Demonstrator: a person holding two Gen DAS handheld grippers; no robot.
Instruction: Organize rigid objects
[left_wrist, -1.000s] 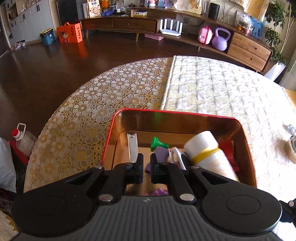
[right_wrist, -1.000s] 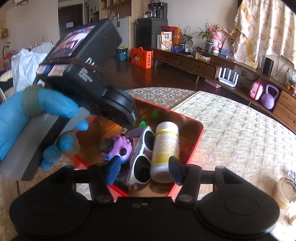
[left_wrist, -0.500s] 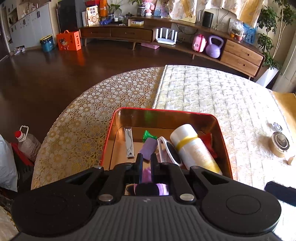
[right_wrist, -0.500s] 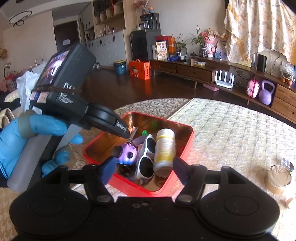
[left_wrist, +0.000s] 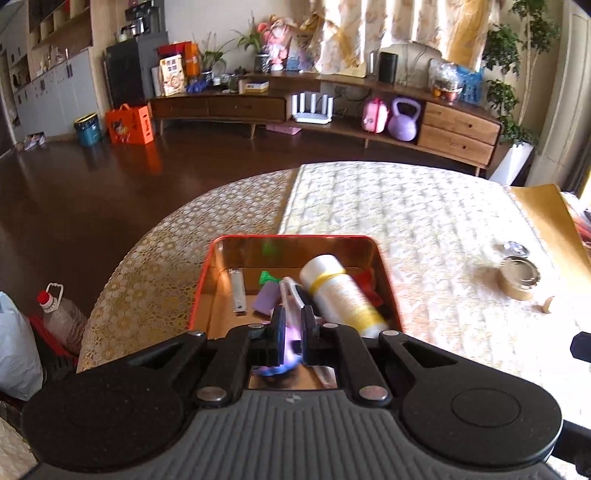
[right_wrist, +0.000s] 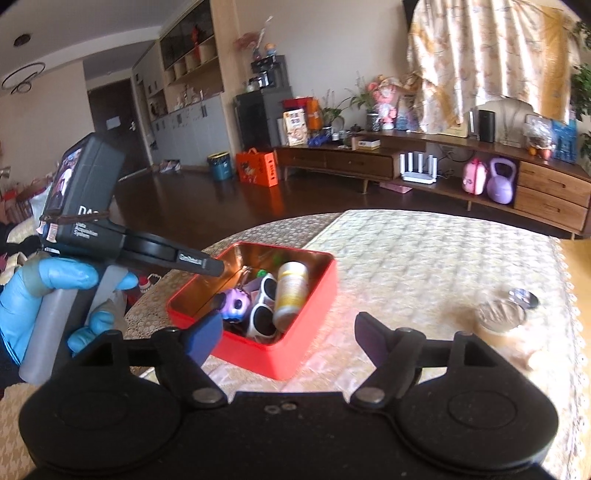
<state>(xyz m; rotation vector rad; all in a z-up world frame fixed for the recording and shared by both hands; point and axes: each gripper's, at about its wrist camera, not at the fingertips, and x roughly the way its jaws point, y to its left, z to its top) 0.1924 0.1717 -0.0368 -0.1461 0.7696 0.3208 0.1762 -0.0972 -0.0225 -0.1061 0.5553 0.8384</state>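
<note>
A red tin box stands on the table. It holds a white bottle with a yellow band, white sunglasses, a nail clipper, a purple block, a green piece and a purple ball toy. My left gripper is above the box's near-left side with its fingers nearly together and nothing held. My right gripper is open and empty, in front of the box.
A roll of tape and a small shiny object lie on the cloth to the right. A plastic jug stands on the floor left of the table. A long cabinet runs along the far wall.
Both grippers have drawn back and up from the box. The purple ball toy now lies in the box. The right gripper has spread its fingers wider.
</note>
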